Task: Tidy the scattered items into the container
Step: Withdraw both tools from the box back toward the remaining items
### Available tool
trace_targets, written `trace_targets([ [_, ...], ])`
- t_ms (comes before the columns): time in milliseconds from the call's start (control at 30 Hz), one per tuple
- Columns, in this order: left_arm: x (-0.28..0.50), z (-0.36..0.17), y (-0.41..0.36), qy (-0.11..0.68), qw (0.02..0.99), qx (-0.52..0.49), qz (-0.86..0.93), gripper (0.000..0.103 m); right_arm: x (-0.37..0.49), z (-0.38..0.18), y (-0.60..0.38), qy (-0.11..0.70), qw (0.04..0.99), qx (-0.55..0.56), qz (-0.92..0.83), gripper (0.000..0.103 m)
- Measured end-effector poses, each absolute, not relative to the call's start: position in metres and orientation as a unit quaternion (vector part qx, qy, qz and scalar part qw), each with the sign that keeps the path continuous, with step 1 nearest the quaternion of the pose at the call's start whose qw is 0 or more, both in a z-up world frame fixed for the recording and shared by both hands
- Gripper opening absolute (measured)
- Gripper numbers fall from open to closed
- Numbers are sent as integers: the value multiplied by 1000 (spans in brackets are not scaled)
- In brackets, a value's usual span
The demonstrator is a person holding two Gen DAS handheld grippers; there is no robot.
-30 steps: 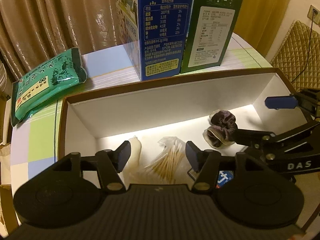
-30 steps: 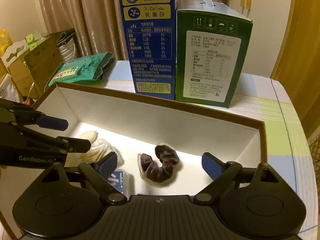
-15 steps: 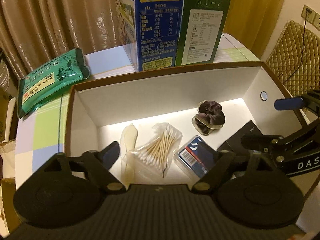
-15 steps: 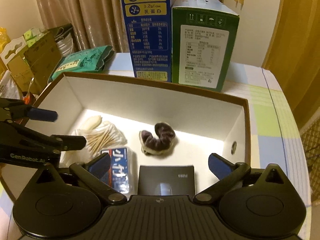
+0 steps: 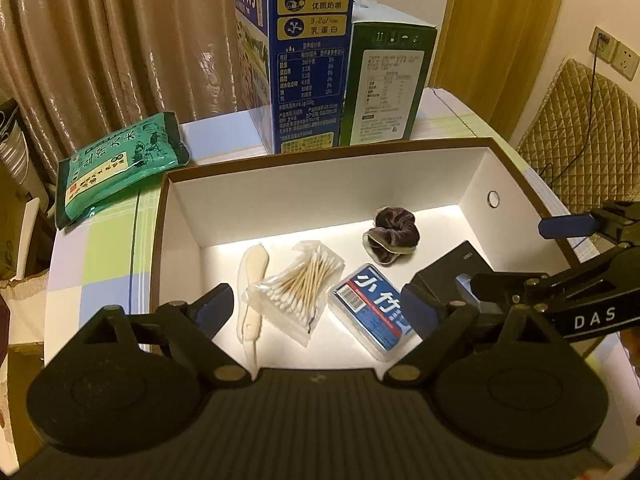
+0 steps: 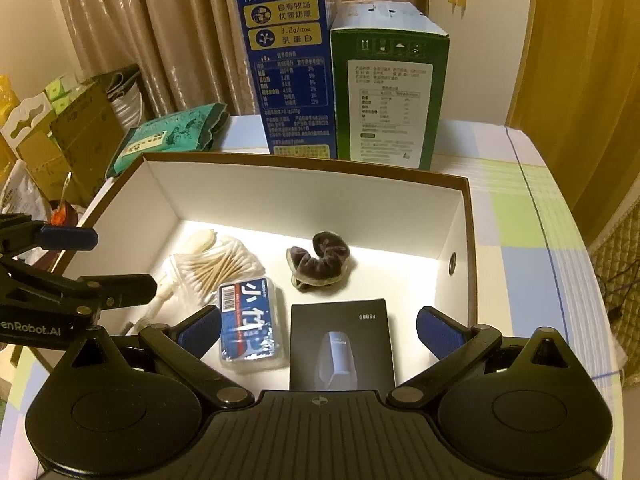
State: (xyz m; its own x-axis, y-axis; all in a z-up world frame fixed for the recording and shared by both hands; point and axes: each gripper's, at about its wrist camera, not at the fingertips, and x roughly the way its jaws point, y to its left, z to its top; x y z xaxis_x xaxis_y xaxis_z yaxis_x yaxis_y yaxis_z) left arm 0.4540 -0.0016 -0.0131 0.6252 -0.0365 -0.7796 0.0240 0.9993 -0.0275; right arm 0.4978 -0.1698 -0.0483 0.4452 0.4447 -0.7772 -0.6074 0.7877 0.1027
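Note:
A white box with a brown rim (image 5: 280, 200) (image 6: 304, 196) holds a bag of cotton swabs (image 5: 300, 284) (image 6: 212, 270), a cream plastic tool (image 5: 252, 276), a clear case with a blue label (image 5: 372, 308) (image 6: 250, 328), a dark velvet scrunchie (image 5: 394, 234) (image 6: 320, 264) and a flat black box (image 6: 340, 344) (image 5: 452, 264). My left gripper (image 5: 318, 307) (image 6: 106, 261) hovers over the swabs and the case, its jaws opening with nothing gripped. My right gripper (image 6: 319, 328) (image 5: 528, 254) hangs wide open above the black box, touching nothing.
Behind the box stand a tall blue milk carton (image 5: 308, 60) and a green carton (image 5: 388, 88). A green rice bag (image 5: 120, 164) lies at the back left of the checked tablecloth (image 6: 516, 216). Cardboard boxes (image 6: 68, 140) crowd the left, and a quilted chair (image 5: 580, 132) stands to the right.
Both grippers have drawn back and up from the box floor, and their jaws have spread. The blue-labelled case and the black box now lie in full view on the floor.

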Motion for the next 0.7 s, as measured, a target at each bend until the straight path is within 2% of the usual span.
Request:
trace_targets([
  [700, 362, 12, -2, 411, 911, -36, 11, 88, 417, -30, -209, 400, 855, -90, 318, 101],
])
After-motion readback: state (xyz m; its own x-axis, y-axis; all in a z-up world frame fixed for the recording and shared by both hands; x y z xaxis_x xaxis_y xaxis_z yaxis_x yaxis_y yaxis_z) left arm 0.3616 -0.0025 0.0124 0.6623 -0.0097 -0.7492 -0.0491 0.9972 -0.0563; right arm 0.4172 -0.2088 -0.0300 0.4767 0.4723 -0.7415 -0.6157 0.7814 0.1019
